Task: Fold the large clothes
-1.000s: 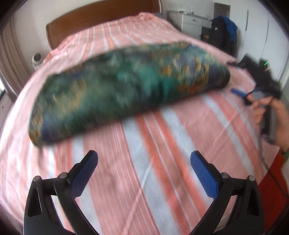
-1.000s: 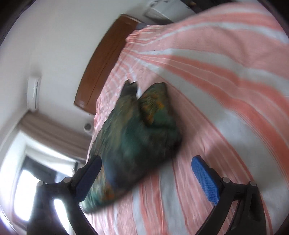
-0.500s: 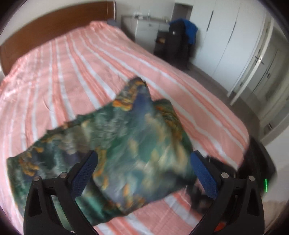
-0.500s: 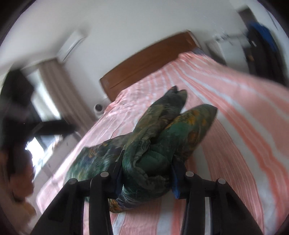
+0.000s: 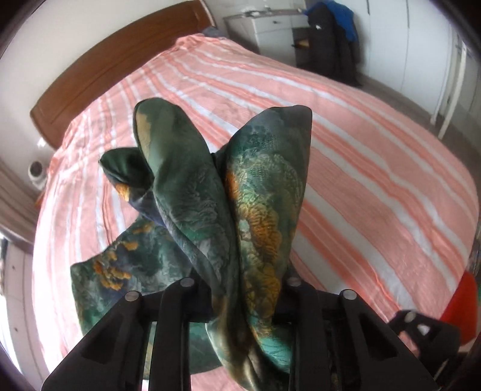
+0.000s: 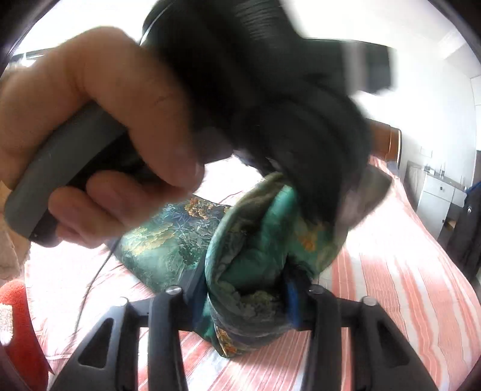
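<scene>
Both jaws hold cloth. Our left gripper [image 5: 240, 288] is closing, jaws narrow, on a bunch of the green patterned garment [image 5: 210, 210], which stands up between them in two lobes. Our right gripper [image 6: 243, 297] sits wider, its jaws easing open, yet a thick wad of the same garment fills the gap and the pads look pressed into it.

We hold it this way, we judge, to lift one end of the folded garment clear of the bed [image 5: 375, 168] and carry it over the rest. The far part lies flat on the striped sheet, below and to the left of the left gripper. The two grippers sit very close: in the right view our left hand [image 6: 99, 144] and its tool fill the upper frame, just above the wad.

As for edges, the gathered ends are rounded folds, not clean corners, so we cannot tell where the hem runs. The bed gives wide open room ahead and to the right, up to the headboard [image 5: 114, 69]. A dresser [image 5: 270, 27] and hanging dark clothes [image 5: 330, 39] stand well apart beyond the far edge. Something red [image 6: 18, 330] lies near the bed's near edge.
</scene>
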A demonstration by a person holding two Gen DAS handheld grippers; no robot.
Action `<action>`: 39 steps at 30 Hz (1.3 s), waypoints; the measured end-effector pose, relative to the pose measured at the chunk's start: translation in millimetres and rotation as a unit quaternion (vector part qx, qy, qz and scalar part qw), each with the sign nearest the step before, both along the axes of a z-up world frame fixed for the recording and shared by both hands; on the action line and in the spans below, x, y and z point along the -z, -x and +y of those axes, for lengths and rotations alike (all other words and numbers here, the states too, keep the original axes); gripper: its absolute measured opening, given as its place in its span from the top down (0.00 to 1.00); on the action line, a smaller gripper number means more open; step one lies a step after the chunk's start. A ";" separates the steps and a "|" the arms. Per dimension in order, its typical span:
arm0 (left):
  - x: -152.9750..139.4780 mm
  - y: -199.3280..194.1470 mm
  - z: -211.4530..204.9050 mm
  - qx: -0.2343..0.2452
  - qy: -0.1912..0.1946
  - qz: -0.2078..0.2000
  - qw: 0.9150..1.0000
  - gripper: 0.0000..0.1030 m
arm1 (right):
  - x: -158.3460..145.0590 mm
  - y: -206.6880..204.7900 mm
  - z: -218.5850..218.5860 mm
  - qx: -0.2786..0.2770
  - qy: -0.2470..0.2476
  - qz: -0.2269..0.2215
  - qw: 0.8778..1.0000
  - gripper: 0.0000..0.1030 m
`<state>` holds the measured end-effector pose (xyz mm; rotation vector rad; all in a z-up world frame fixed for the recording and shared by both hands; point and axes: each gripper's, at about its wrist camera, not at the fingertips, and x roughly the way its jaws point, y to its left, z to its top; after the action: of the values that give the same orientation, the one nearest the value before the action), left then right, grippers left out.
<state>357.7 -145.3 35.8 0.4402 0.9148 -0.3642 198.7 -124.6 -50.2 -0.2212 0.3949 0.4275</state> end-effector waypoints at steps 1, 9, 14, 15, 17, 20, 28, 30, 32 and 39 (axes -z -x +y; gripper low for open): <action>-5.0 -3.0 15.0 -0.008 0.015 -0.003 1.000 0.79 | -2.7 0.1 -3.0 -0.007 -0.007 0.005 1.000 0.44; -23.1 -44.6 206.0 -0.124 0.136 0.005 0.983 0.79 | 3.2 54.9 -56.8 -0.009 -0.107 0.090 0.990 0.04; 29.3 -55.8 325.3 -0.231 0.202 0.032 0.951 0.79 | 59.5 61.3 -73.0 0.027 -0.093 0.178 0.979 0.04; 46.8 -54.6 340.3 -0.251 0.213 0.041 0.943 0.78 | 66.5 63.5 -73.0 0.030 -0.091 0.190 0.977 0.04; 81.3 -51.9 361.9 -0.285 0.224 0.055 0.930 0.77 | 78.3 68.2 -71.4 0.030 -0.086 0.208 0.974 0.04; 117.6 -52.2 375.3 -0.303 0.240 0.067 0.920 0.70 | 91.0 76.1 -57.1 0.022 -0.072 0.224 0.972 0.04; 119.9 -41.9 405.4 -0.322 0.316 0.085 0.888 0.23 | 93.5 83.8 -51.5 0.009 -0.064 0.228 0.972 0.04; 114.4 -35.7 416.5 -0.330 0.308 0.080 0.889 0.10 | 91.6 86.7 -55.5 0.010 -0.065 0.224 0.972 0.04; 110.5 -25.9 424.0 -0.342 0.299 0.075 0.888 0.05 | 92.2 89.1 -57.0 0.013 -0.069 0.222 0.973 0.04; 107.0 44.8 443.1 -0.380 0.303 0.034 0.873 0.04 | 90.5 93.7 -63.5 0.028 -0.067 0.209 0.975 0.04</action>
<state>312.9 297.8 -71.2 -0.5198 0.9157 0.0744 105.0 -188.1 -140.7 0.0138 0.7807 0.4432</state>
